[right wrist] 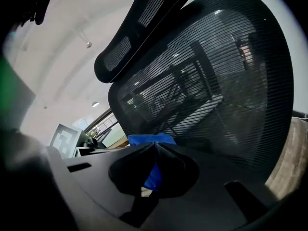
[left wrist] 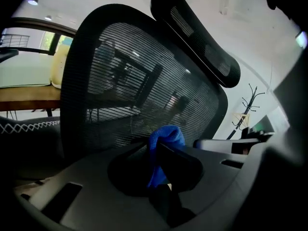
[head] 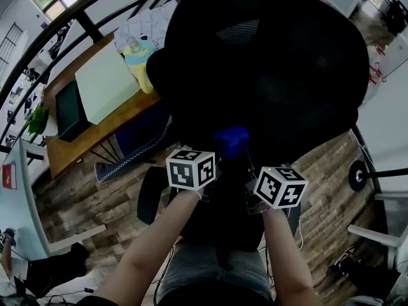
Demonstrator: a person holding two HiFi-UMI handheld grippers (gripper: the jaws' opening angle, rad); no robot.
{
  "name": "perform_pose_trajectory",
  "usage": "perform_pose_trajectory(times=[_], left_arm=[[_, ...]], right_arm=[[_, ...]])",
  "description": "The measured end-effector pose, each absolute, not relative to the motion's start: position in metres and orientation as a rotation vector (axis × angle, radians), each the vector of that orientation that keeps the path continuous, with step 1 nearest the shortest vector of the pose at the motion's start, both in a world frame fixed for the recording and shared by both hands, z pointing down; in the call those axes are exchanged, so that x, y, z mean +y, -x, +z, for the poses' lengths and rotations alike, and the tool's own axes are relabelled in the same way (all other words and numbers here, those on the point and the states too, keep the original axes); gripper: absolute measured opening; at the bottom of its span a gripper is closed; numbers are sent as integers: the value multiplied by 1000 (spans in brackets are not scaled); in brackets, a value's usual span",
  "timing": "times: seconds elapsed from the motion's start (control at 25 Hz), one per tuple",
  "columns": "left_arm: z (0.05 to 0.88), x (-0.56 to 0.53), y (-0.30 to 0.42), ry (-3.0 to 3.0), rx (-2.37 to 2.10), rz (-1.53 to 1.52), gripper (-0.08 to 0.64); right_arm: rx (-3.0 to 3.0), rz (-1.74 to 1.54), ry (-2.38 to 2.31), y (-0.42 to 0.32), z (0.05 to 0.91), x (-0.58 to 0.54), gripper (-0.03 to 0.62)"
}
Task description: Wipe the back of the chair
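Observation:
A black mesh office chair back (head: 268, 62) stands right in front of both grippers, with its headrest (left wrist: 197, 37) above the mesh (left wrist: 134, 95). A blue cloth (head: 231, 139) is bunched at the foot of the chair back. My left gripper (head: 217, 155) is shut on blue cloth (left wrist: 166, 138), which sticks up between its jaws close to the mesh. My right gripper (head: 248, 164) is likewise shut on blue cloth (right wrist: 149, 139) just short of the mesh (right wrist: 216, 81). The two grippers sit side by side; I cannot tell whether it is one cloth or two.
A wooden desk (head: 95, 126) stands to the left beyond the chair, carrying a white board (head: 105, 85), a dark box (head: 70, 110) and a yellow object (head: 137, 59). A coat stand (left wrist: 248, 107) is at the right. The floor is wood planks (head: 83, 196).

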State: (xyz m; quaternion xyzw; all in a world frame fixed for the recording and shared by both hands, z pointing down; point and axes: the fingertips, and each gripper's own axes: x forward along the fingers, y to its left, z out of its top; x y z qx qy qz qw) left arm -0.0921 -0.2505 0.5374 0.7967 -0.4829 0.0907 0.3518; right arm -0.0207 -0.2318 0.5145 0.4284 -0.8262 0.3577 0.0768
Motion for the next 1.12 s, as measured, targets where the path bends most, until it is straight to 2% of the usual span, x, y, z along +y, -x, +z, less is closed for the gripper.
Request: perform_pose_trajectory(times=[0.64,1.12], left_arm=[[540,-248,188,-1920,-1449,181,60],[527,-239,231,-1826,-1561,91,60]], right_arm=[[-2513,1059,-1043,109,525,-235,29],[-2542,1044,-926,154,525,-229,29]])
